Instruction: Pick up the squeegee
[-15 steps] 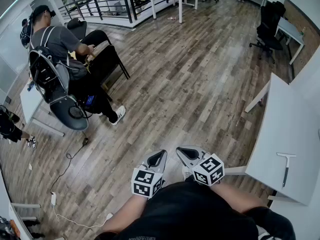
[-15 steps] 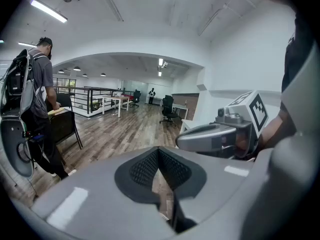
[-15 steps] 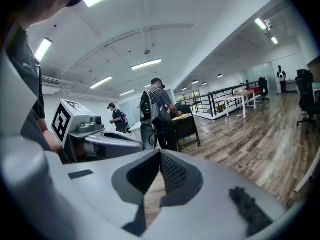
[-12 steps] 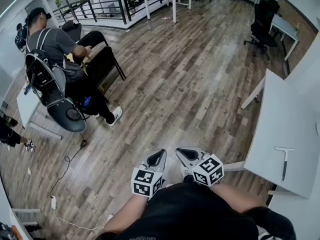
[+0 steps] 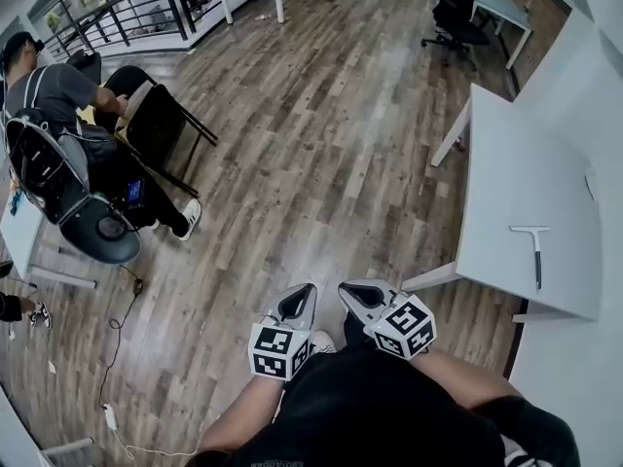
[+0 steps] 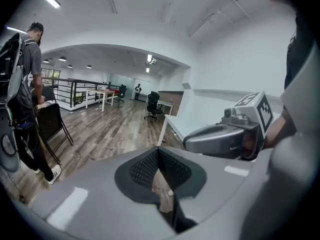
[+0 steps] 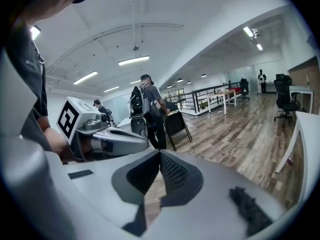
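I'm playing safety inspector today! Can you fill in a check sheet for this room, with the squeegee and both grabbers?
Surface: white table, at the right.
Job's things: squeegee lies flat on the table, untouched.
Clutter: nothing seen beside the squeegee.
Grippers: left gripper and right gripper both shut, empty, over the floor, away from the table.
Cables: white cable loose on the wooden floor.
Surroundings: seated person with backpack, office chair, railing.

The white surface (image 5: pixel 516 183) stands on the wooden floor (image 5: pixel 321 144). Only a squeegee (image 5: pixel 535 251) lies flat on it (blade farther away, handle pointing toward the near edge).
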A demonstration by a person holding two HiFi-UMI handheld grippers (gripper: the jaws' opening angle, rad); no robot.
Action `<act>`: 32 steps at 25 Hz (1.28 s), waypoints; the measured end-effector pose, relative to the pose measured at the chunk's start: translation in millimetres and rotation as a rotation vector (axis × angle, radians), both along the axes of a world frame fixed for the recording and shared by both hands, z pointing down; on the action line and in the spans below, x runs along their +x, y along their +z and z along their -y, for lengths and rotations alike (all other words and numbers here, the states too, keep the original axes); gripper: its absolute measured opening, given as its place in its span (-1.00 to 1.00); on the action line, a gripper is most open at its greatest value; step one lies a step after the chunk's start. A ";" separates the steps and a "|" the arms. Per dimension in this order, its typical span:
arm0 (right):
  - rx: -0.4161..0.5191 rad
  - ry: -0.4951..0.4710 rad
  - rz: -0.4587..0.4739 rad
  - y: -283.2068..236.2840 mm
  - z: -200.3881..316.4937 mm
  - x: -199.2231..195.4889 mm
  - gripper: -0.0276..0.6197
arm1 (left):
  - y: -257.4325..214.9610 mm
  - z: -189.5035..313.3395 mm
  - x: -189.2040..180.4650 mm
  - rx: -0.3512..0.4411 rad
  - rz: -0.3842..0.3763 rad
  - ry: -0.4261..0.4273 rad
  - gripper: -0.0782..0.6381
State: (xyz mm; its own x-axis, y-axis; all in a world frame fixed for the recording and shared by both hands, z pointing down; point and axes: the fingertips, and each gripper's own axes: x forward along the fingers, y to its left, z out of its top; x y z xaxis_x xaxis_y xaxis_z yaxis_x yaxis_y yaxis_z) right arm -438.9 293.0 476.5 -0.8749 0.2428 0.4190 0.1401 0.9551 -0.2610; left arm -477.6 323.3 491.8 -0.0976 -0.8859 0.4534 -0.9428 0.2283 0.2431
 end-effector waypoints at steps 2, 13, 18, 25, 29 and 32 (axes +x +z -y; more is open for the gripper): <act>0.001 0.034 -0.004 -0.6 4.7 11.2 -0.90 | 1.6 4.3 9.4 0.001 -0.003 0.029 -0.76; 0.002 0.115 0.033 -10.8 42.4 76.1 -0.90 | -12.5 47.7 69.1 0.019 0.043 0.113 -0.76; 0.008 0.131 0.051 -13.5 76.7 122.3 -0.90 | -12.4 70.9 107.4 0.014 0.053 0.083 -0.76; 0.022 0.104 0.057 -17.6 127.6 200.7 -0.90 | -23.4 129.6 186.8 0.050 0.066 0.066 -0.76; 0.030 0.123 0.070 -20.4 155.7 242.7 -0.90 | -25.2 158.2 231.2 0.053 0.060 0.085 -0.76; 0.016 0.152 0.073 -18.2 175.1 269.8 -0.90 | -25.8 178.8 257.4 0.052 0.067 0.110 -0.76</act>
State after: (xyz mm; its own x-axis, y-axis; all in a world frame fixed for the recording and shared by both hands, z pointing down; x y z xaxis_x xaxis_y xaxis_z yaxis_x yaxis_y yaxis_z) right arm -169.1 117.9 458.3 -0.9295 0.0989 0.3553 0.0115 0.9707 -0.2401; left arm -220.2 144.5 466.0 -0.0270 -0.9152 0.4020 -0.9760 0.1111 0.1873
